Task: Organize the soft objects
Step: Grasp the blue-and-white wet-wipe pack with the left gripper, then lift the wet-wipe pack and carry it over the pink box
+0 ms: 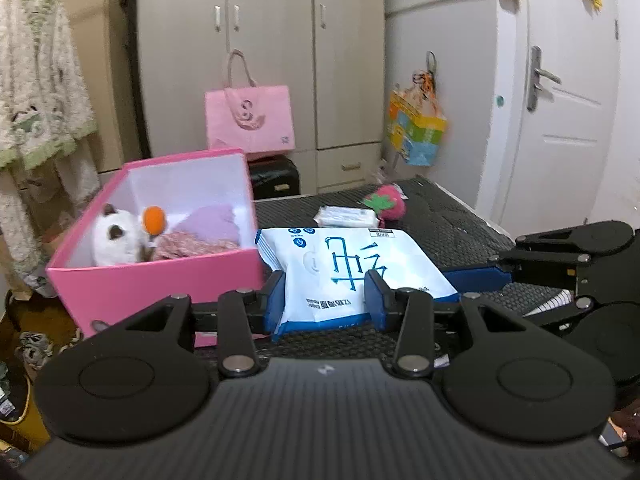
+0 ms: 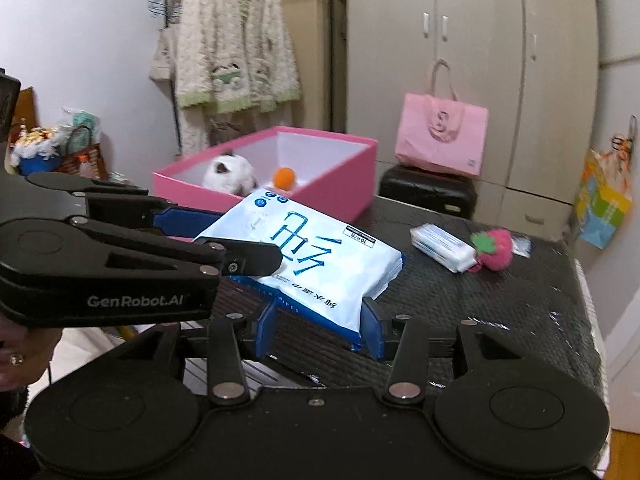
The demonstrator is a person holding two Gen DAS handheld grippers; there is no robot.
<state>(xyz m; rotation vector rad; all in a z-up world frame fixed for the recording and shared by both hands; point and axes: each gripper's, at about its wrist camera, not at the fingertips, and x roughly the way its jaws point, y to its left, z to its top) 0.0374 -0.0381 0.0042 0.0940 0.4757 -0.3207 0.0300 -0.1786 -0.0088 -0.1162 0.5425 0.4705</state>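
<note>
A large white and blue wipes pack (image 1: 344,264) hangs just above the black mat, beside the pink box (image 1: 160,280). My left gripper (image 1: 326,300) is shut on its near edge, with the pack pinched between the blue pads. My right gripper (image 2: 320,328) is shut on another corner of the same wipes pack (image 2: 312,248). The pink box (image 2: 340,192) holds a white plush cat (image 1: 114,240), an orange ball (image 1: 154,220) and purple cloth (image 1: 212,224). A small tissue pack (image 2: 444,246) and a strawberry plush (image 2: 496,252) lie on the mat behind.
The black mat (image 2: 500,300) covers a table whose right edge runs near a white door (image 1: 560,100). A pink tote (image 2: 442,136) sits on a black suitcase (image 2: 428,192) by the wardrobe. A fluffy robe (image 2: 236,40) hangs behind the box.
</note>
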